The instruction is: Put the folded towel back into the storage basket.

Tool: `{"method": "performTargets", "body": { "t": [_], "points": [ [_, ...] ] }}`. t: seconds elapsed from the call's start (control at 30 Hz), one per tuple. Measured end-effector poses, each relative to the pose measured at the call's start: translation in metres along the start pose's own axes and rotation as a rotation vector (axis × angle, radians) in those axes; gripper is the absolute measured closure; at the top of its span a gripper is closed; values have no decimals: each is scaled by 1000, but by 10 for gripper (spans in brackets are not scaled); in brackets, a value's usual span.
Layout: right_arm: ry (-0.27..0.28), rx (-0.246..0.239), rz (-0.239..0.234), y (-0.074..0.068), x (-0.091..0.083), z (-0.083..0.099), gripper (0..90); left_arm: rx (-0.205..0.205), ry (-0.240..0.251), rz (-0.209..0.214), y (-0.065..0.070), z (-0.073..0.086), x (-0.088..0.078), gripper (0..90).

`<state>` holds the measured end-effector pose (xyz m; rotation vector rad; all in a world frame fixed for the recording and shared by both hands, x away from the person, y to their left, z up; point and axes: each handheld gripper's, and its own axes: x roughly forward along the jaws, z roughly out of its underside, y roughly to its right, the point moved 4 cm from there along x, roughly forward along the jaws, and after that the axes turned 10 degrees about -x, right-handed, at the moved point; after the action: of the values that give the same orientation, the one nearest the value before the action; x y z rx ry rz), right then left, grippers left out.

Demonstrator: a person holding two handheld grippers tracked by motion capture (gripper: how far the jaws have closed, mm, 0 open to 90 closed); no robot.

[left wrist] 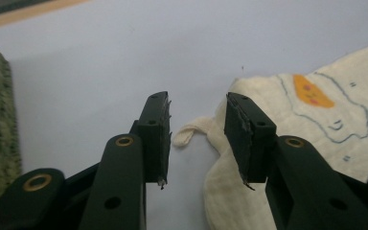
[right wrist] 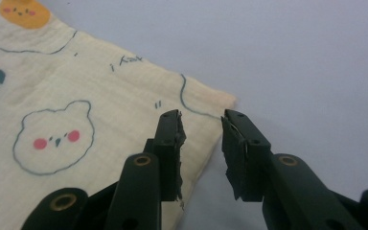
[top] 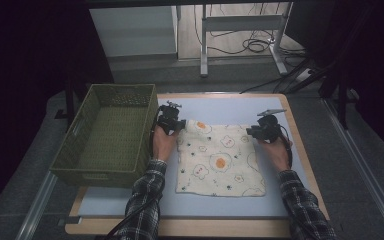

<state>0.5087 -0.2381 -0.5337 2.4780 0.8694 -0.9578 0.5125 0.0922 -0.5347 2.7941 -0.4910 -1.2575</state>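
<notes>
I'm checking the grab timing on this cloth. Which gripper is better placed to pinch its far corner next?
Probably the right gripper: the cloth edge already lies between its open jaws, just below the corner. The left gripper, also open, has only a small loop between its jaws.

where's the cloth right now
In the high view the printed cloth lies flat on the blue mat, right of the green basket, between both grippers at its far corners.
</notes>
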Motion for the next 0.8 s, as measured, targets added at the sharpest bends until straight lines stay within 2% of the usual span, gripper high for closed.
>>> {"method": "performTargets", "body": {
  "t": [0.1,0.17,0.23,0.27,0.3,0.33,0.37,0.4,0.43,0.47,0.5,0.53,0.57,0.63,0.7,0.77,0.8],
  "points": [
    [-5,-3,3,3,7,-3,672,2,-32,17,1,5,9,572],
    [-15,-3,6,4,11,-3,627,11,-51,25,3,9,14,542],
    [-29,-6,6,3,18,-1,597,30,-74,31,6,15,20,540],
    [-41,-12,8,2,20,0,600,35,-62,45,8,16,22,557],
    [-31,-19,17,1,20,0,608,26,-58,59,8,16,22,633],
    [-31,-19,26,0,20,1,659,15,-56,63,9,16,22,666],
    [-31,-18,15,-1,19,0,763,18,-61,78,10,16,22,760],
    [-32,-18,3,-1,19,0,828,30,-58,69,11,14,22,853],
    [-39,-19,-11,-2,18,0,870,46,-34,38,11,12,20,869],
    [-47,-30,-4,-3,17,0,877,36,-2,35,9,9,17,873],
    [-50,-46,16,-3,16,-1,878,17,15,44,7,7,15,872],
    [-47,-53,22,-2,14,-2,879,-6,54,23,2,1,9,869],
    [-22,-38,40,3,8,-4,880,-10,67,10,0,-1,6,851],
    [-15,-20,58,10,3,-5,879,-18,65,-15,-4,-4,4,794],
    [-15,-2,43,15,2,-4,858,-27,49,-13,-6,-5,5,707],
    [-15,4,48,17,3,-3,795,-23,47,-17,-6,-5,7,677],
    [-8,2,54,18,2,-3,771,-24,42,-6,-6,-5,9,678]
  ]
}}
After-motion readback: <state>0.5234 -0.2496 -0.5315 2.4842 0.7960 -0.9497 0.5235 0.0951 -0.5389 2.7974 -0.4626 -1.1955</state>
